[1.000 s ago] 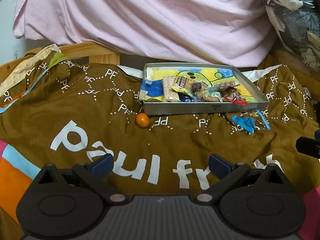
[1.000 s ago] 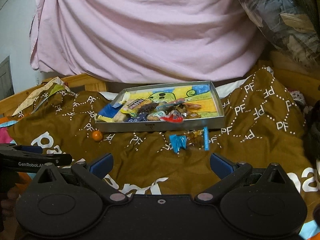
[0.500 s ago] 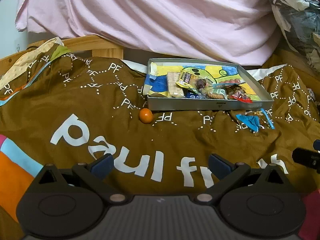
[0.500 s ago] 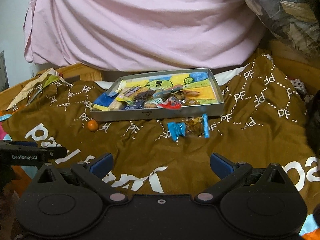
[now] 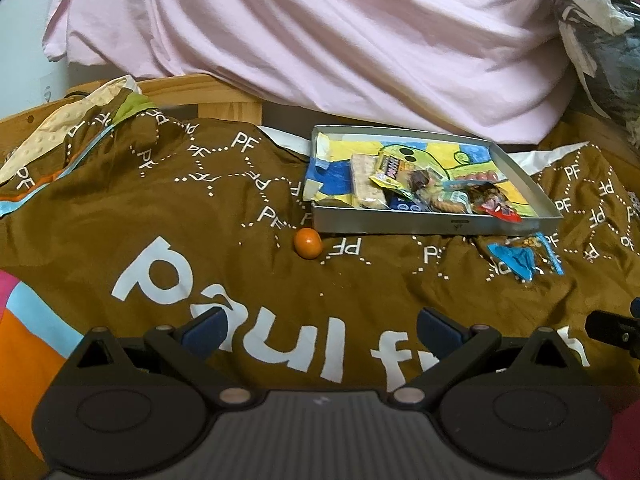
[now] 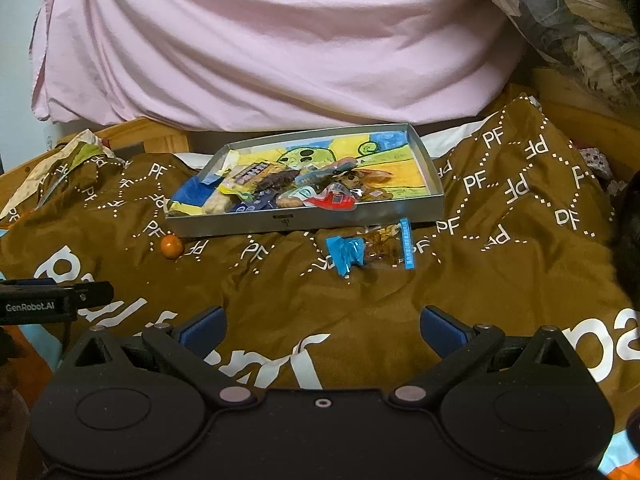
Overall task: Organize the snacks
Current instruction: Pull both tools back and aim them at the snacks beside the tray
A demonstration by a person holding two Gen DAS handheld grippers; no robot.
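Gathering the two strays still lying outside the tray looks like the step in hand. A silver tray (image 6: 304, 226) sits on the brown bedspread (image 6: 280, 304) with a heap of snack packets (image 6: 280, 192) crowded toward its near wall. Just outside it, at about 5 o'clock from its centre in the right wrist view, lies a blue-ended clear snack packet (image 6: 370, 250); a small orange ball-shaped sweet (image 6: 172, 246) rests off the tray's near-left corner, at 7 o'clock.

The right gripper (image 6: 322, 324) hovers low over the bedspread, well short of the packet, jaws spread wide and holding nothing. The left gripper (image 5: 322, 326) is likewise spread and empty, and the sweet (image 5: 307, 242) lies ahead of it toward 12 o'clock.

The packet's long axis runs roughly 3 to 9 o'clock, near parallel to the tray's front wall, with the crumpled blue end toward 9 and the blue strip end toward 3. To take it well, I would come straight in from 6 o'clock and close across the short width at the clear middle, pressing lightly, since soft bedding may give and the film could slip. Lift clear of the tray wall before releasing.
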